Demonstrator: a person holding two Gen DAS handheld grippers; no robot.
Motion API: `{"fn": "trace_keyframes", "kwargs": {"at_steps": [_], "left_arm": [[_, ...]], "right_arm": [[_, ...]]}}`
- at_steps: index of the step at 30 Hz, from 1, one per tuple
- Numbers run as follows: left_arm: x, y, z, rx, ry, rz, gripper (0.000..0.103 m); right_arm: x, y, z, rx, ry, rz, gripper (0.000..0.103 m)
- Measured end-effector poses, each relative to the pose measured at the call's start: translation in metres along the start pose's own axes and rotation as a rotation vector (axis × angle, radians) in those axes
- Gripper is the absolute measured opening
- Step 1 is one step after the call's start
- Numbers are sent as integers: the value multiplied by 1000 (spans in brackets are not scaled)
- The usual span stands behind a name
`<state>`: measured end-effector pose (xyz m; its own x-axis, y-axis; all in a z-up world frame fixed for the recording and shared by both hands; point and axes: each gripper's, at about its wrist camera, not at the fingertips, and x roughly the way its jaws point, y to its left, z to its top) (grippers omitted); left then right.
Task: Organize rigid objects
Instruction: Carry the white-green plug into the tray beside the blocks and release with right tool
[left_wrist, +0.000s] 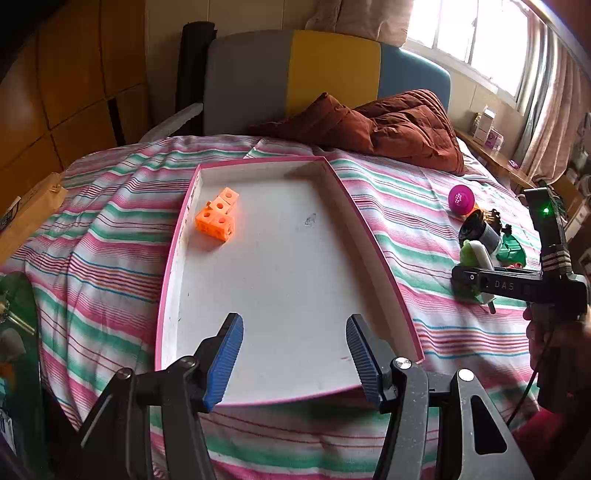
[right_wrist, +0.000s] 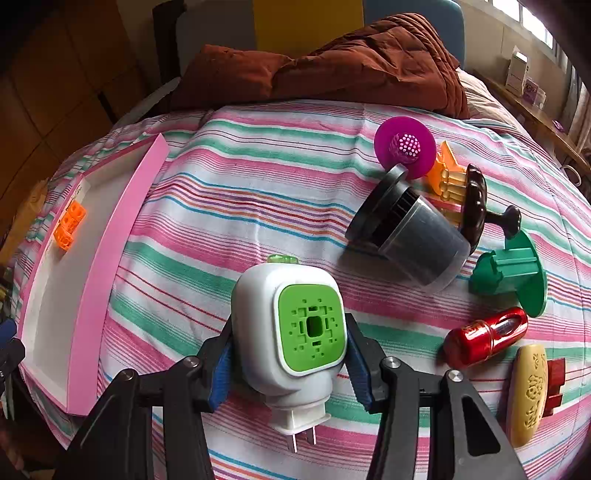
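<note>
A white plug-in device with a green face (right_wrist: 295, 332) sits between the blue pads of my right gripper (right_wrist: 290, 367), which is shut on its sides, prongs toward the camera. I cannot tell if it rests on the bedspread or is lifted off it. In the left wrist view that right gripper (left_wrist: 469, 277) and the device (left_wrist: 476, 254) are at the right edge. My left gripper (left_wrist: 295, 354) is open with nothing in it, over the near end of the white tray with a pink rim (left_wrist: 369, 236). An orange cube cluster (left_wrist: 218, 218) lies in the tray's far left corner.
On the striped bedspread to the right lie a magenta disc (right_wrist: 404, 146), a dark grey jar (right_wrist: 410, 236), an orange toy hand (right_wrist: 447, 177), a brown knob (right_wrist: 476, 206), a green flanged piece (right_wrist: 509, 273), a red capsule (right_wrist: 484, 336) and a yellow oval (right_wrist: 526, 393). A rust quilt (left_wrist: 399, 125) is behind them.
</note>
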<state>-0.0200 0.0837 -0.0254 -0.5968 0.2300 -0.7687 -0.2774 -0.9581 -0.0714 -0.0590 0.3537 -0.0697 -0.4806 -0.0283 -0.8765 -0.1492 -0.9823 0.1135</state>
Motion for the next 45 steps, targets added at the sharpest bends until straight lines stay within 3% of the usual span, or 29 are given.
{"fn": "trace_keyframes", "kwargs": {"at_steps": [23,35,45], "left_arm": [[-11,20,-16,-54,9,-1,59],[-15,33,-19,-93,5,11,59],[-16,45,-19,-117,-4,24,59]], "right_arm": [[-11,28,-24,54,-2,-31,52],[-32,62,-5,36,-49,57,52],[-42,125,26,-61,-69,177,52]]}}
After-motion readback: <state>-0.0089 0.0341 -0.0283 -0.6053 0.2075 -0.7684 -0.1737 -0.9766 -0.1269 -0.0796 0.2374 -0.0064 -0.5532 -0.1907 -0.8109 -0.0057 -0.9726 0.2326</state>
